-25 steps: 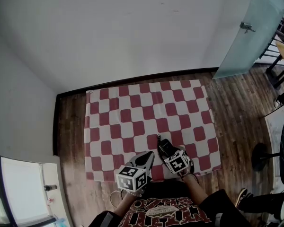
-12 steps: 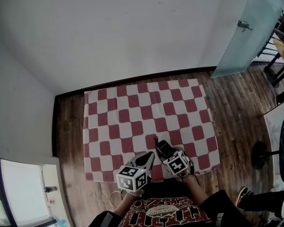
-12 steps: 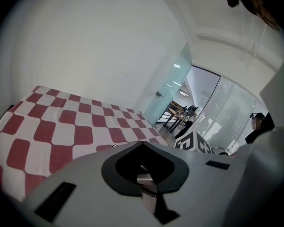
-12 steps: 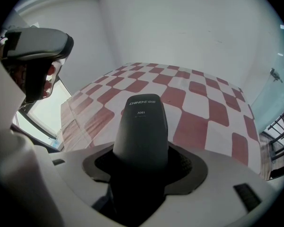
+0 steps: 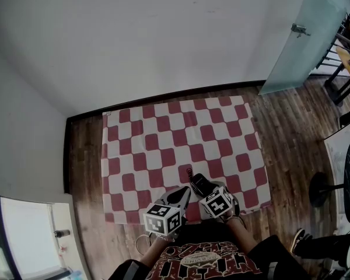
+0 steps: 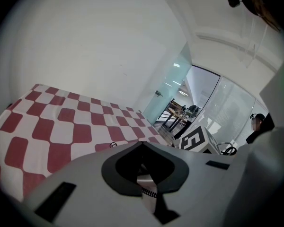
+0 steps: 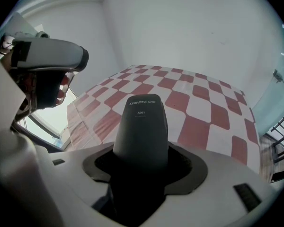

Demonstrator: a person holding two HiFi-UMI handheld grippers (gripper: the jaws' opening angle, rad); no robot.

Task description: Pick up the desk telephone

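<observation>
The pick-up looks mostly done. The right gripper point(image 7: 143, 173) is pressed onto a black handset point(image 7: 142, 119), which stands up between its jaws with its labelled end pointing away from the camera. In the head view the handset point(image 5: 199, 183) sits at the lower middle of the frame, over the near edge of the checked cloth point(image 5: 163, 139), and a short curl of cord point(image 5: 191, 172) trails from its far end. From the right gripper view the handset seems to be raised off the cloth rather than lying on it, though the angle is too steep to be sure. No telephone base shows in any view, so only the handset can be counted as picked up. What is left, as I judge it, is to carry the lift clear and keep the grip steady.

The left gripper point(image 6: 142, 171) has its jaws pressed together with nothing of the task between them. It sits just left of the right gripper, at the bottom centre of the head view, and takes no part in the hold.

No container shows in any view.
</observation>
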